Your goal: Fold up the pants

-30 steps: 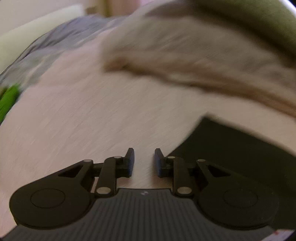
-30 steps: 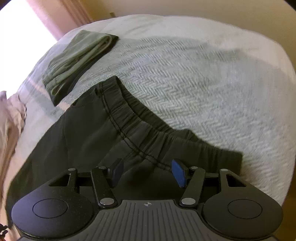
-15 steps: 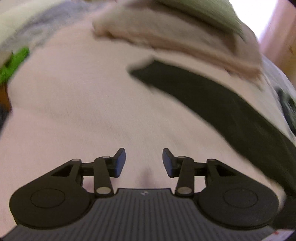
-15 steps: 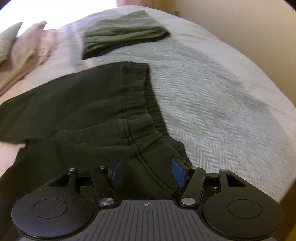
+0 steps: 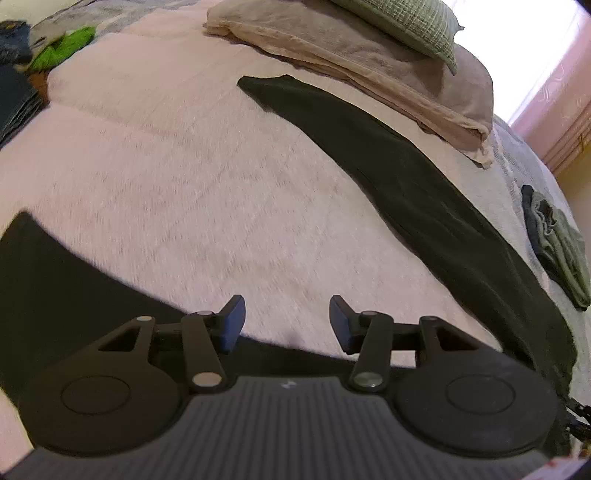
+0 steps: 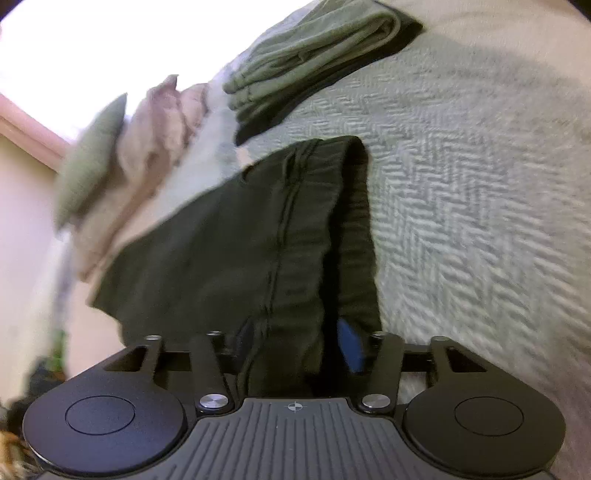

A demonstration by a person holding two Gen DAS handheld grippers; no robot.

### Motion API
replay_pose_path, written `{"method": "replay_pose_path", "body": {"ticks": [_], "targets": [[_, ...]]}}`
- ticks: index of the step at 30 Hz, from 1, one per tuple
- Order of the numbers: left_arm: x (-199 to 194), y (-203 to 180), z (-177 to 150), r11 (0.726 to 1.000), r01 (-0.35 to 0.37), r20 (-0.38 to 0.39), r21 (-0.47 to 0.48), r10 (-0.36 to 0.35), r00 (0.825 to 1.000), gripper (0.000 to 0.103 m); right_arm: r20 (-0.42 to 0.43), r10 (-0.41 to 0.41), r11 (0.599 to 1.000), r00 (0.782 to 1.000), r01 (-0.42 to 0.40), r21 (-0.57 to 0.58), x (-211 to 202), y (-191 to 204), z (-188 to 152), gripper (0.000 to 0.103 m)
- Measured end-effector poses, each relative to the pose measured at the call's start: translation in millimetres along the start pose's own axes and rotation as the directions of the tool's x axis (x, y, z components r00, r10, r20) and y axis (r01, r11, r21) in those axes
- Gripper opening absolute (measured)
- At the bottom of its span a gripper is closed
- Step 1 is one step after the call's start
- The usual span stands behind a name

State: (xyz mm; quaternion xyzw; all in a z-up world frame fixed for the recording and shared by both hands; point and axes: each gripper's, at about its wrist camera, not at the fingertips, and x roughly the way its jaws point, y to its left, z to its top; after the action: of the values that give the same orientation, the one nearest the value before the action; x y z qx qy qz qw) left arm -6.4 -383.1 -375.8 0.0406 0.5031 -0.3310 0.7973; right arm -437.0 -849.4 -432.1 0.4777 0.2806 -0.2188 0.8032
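Observation:
Black pants lie spread on the bed. In the left wrist view one leg (image 5: 424, 192) runs from the upper middle down to the right. The other leg (image 5: 55, 280) comes in from the left and passes under my left gripper (image 5: 287, 325), which is open just above the pinkish cover with nothing between its fingers. In the right wrist view the waistband (image 6: 351, 229) and upper part of the pants (image 6: 229, 251) reach down between the fingers of my right gripper (image 6: 295, 343). Its jaws stand wide apart around the cloth. Cloth partly hides the left finger; the blue right pad (image 6: 351, 347) shows.
A folded green garment (image 6: 314, 55) on a dark one lies beyond the waistband, seen also as a folded green garment (image 5: 561, 251) at the right. Beige pillows (image 5: 369, 62) with a green cushion (image 5: 406, 22) line the far side. Green and dark clothes (image 5: 59, 48) lie far left.
Both cameras have swung. The left gripper has opened wider and come over the near pants leg. The right gripper has moved in so the waistband now sits between its fingers.

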Motion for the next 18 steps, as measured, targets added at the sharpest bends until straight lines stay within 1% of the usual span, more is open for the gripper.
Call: {"method": "replay_pose_path", "body": {"ticks": [1,2,3,5,6,8,9,10,11,12,13,15,17,18], "targets": [[-4.0,-0.9,-5.4,1.000,0.003,0.002,-0.011,-0.003,1.000,0.045,-0.007,0.038,0.999,0.999,-0.038,0.021,3.8,-6.5,5.7,0.035],[-8.9,-3.1,-11.9,1.000,0.002,0.006,-0.017,-0.002,1.000,0.045,-0.013,0.062,0.997,0.998,-0.062,0.038,8.7,-12.1,10.2,0.028],[-13.9,-5.4,-18.7,1.000,-0.005,0.009,-0.022,0.005,1.000,0.045,-0.009,0.074,0.997,0.997,-0.073,0.038,10.9,-14.5,12.8,0.016],[-22.6,-9.0,-29.4,0.999,-0.019,0.009,-0.026,0.019,1.000,0.045,-0.001,0.082,0.997,0.997,-0.081,0.017,14.0,-12.8,19.5,0.003],[-27.8,-10.4,-35.2,0.999,-0.027,0.007,-0.026,0.028,1.000,0.045,0.013,0.070,0.997,0.997,-0.070,-0.020,11.1,-5.9,21.7,0.002],[-37.2,-12.9,-44.5,0.999,-0.044,0.007,-0.009,0.044,0.999,0.045,0.098,0.037,0.985,0.994,-0.020,-0.171,-6.6,22.2,23.2,0.001],[-40.9,-14.6,-48.4,0.998,-0.058,0.010,0.008,0.058,0.998,0.045,0.137,0.026,0.977,0.990,0.004,-0.211,-13.9,31.4,22.4,0.001],[-43.0,-15.5,-51.4,0.997,-0.071,0.011,0.021,0.070,0.997,0.045,0.159,-0.012,0.963,0.987,0.054,-0.262,-14.5,36.3,19.9,0.001],[-44.3,-16.4,-54.9,0.996,-0.082,0.009,0.029,0.082,0.997,0.045,0.158,-0.095,0.941,0.983,0.140,-0.308,-2.5,36.6,16.2,0.001],[-44.3,-16.9,-58.2,0.996,-0.088,0.000,0.027,0.089,0.996,0.045,0.117,-0.158,0.934,0.980,0.187,-0.303,15.3,30.2,10.1,0.002],[-43.6,-16.5,-60.7,0.996,-0.090,-0.009,0.025,0.091,0.996,0.045,0.064,-0.197,0.934,0.978,0.207,-0.290,35.1,20.9,4.9,0.002],[-44.9,-19.0,-66.1,0.995,-0.096,-0.022,0.032,0.096,0.995,0.045,0.091,-0.207,0.925,0.974,0.226,-0.307,43.0,21.5,2.4,0.004],[-50.7,-20.9,-70.0,0.995,-0.087,-0.019,0.057,0.088,0.996,0.045,0.071,-0.192,0.954,0.979,0.203,-0.219,31.6,19.6,7.7,0.009],[-53.6,-20.4,-71.7,0.994,-0.088,-0.018,0.066,0.089,0.996,0.045,0.062,-0.183,0.964,0.981,0.191,-0.187,18.9,17.5,9.1,0.012]]}}
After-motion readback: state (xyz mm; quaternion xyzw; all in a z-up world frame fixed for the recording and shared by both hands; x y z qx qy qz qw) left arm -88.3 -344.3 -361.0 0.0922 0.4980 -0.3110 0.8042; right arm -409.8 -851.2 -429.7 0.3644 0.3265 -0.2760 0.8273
